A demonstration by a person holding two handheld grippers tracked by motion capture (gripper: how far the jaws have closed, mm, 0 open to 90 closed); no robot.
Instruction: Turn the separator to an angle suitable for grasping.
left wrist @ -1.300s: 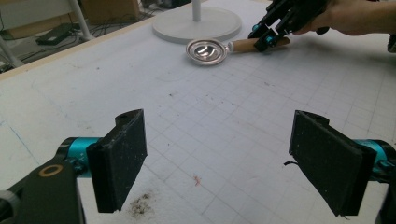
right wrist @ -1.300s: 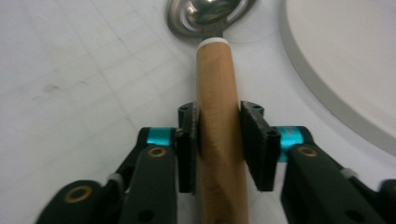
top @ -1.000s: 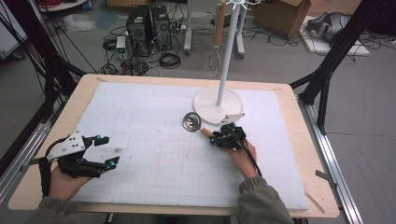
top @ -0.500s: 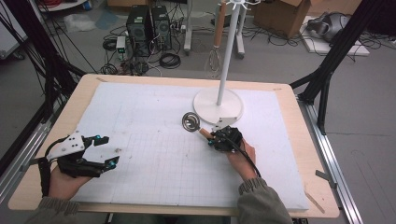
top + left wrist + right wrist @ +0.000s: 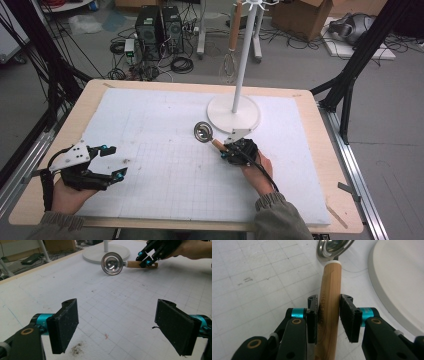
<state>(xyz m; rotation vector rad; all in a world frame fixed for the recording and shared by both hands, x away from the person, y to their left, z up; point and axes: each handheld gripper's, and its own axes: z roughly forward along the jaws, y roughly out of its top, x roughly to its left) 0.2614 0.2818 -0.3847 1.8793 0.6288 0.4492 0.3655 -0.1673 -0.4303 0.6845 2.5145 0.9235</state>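
Note:
A metal ladle with a round bowl (image 5: 202, 131) and a wooden handle (image 5: 329, 287) lies on the white gridded mat (image 5: 165, 125), just in front of the stand's base. My right gripper (image 5: 226, 151) is shut on that handle, a black pad pressed to each side of it in the right gripper view (image 5: 328, 303). The left gripper view shows the ladle (image 5: 111, 263) far off, with the right gripper (image 5: 147, 260) at its handle. My left gripper (image 5: 112, 161) rests at the mat's front left, jaws wide open with bare mat between them (image 5: 117, 322).
A white stand with a round base (image 5: 233, 112) and a tall pole (image 5: 245, 55) is at the back of the mat. From its top hangs a whisk (image 5: 230, 65). The wooden table edge (image 5: 345, 200) frames the mat. Computers and cables lie on the floor beyond.
My right gripper has slid a little toward the near side along the ladle's handle. The left gripper has stayed in place.

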